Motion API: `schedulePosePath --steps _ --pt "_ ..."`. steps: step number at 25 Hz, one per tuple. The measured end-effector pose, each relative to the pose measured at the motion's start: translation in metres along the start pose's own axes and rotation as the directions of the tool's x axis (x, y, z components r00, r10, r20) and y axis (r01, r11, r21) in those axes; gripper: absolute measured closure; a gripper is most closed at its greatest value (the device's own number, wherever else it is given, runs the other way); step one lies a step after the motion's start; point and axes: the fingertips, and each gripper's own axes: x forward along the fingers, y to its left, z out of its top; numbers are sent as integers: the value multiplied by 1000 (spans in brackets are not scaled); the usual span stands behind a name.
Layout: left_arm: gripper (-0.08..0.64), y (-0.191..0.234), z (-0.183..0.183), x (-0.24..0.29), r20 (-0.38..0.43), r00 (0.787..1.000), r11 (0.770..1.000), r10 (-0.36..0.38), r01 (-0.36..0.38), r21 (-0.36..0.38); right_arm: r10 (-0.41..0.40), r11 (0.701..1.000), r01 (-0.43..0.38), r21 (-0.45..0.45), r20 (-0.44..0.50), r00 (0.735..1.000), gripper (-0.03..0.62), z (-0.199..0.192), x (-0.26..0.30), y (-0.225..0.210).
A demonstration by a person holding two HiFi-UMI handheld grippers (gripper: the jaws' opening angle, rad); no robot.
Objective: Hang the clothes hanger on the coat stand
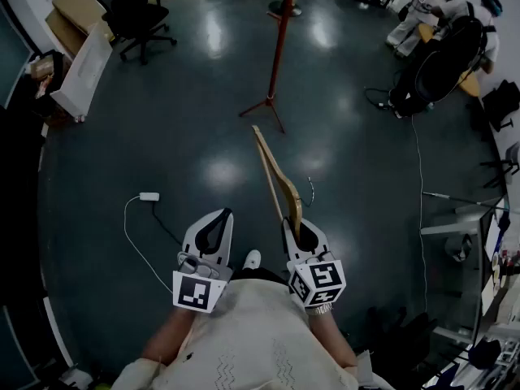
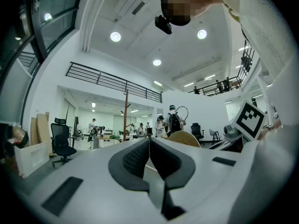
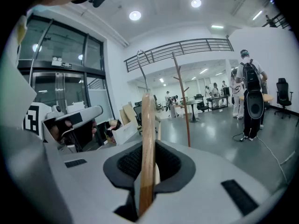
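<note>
A wooden hanger (image 3: 146,139) is clamped edge-on by the right gripper (image 3: 147,161), seemingly near one end; the left gripper (image 2: 149,149) is seen closed on nothing.

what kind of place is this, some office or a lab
Probably a large open-plan office or lab hall: a rolling office chair on polished floor, a railed mezzanine overhead, and tables with people around them in the background.

There are two hand-held grippers (image 1: 219,218) (image 1: 293,227), one clothes hanger (image 1: 277,177), one coat stand (image 1: 279,47).
</note>
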Motion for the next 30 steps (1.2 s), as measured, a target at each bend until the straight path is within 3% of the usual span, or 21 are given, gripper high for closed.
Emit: schedulePosePath --steps 5,15,24,30 --pt "546 -3 -2 7 4 1000 1000 11 -11 0 -1 1000 1 8 5 1000 528 3 0 -15" --pt "546 35 -14 40 -21 999 1000 27 -27 3 -18 1000 19 17 -29 999 528 9 42 -25" --pt "546 116 -18 133 -40 999 999 8 -10 -41 -42 999 44 26 -84 996 528 45 142 -47" --pt "546 164 -17 188 -34 998 997 -55 53 -55 -64 998 66 19 -75 995 528 85 211 -53"
